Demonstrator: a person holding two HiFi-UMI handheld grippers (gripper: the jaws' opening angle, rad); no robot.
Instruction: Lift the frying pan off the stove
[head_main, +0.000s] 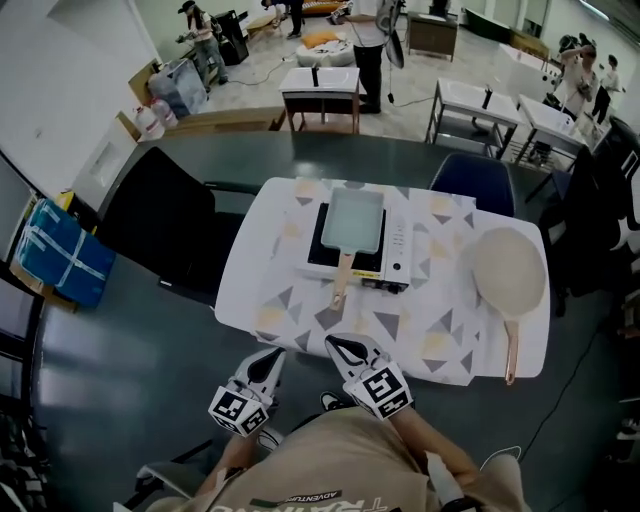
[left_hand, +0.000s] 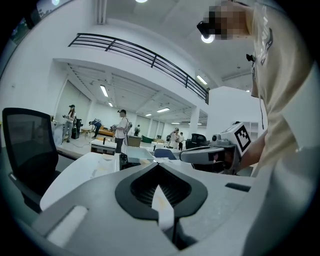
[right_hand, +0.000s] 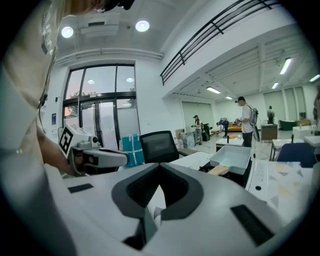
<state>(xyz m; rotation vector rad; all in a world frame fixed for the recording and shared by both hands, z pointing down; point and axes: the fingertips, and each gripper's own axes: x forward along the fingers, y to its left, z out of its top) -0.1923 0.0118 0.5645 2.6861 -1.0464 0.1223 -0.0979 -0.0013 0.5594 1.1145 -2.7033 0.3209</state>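
A rectangular pale blue frying pan (head_main: 352, 220) with a wooden handle (head_main: 341, 281) sits on a white portable stove (head_main: 397, 256) in the middle of the patterned table (head_main: 290, 300). The handle points toward me. Both grippers hang short of the table's near edge, close to my body. My left gripper (head_main: 268, 362) is shut and holds nothing; its jaws (left_hand: 157, 165) meet at the tip. My right gripper (head_main: 343, 348) is also shut and empty, a little nearer the handle. In the right gripper view the pan (right_hand: 232, 157) lies ahead to the right of the jaws (right_hand: 160, 166).
A round cream pan (head_main: 508, 268) with a long wooden handle lies on the table's right side. A black office chair (head_main: 160, 215) stands left of the table, a blue chair (head_main: 478, 180) behind it. A blue bag (head_main: 58, 255) sits far left. People and tables fill the background.
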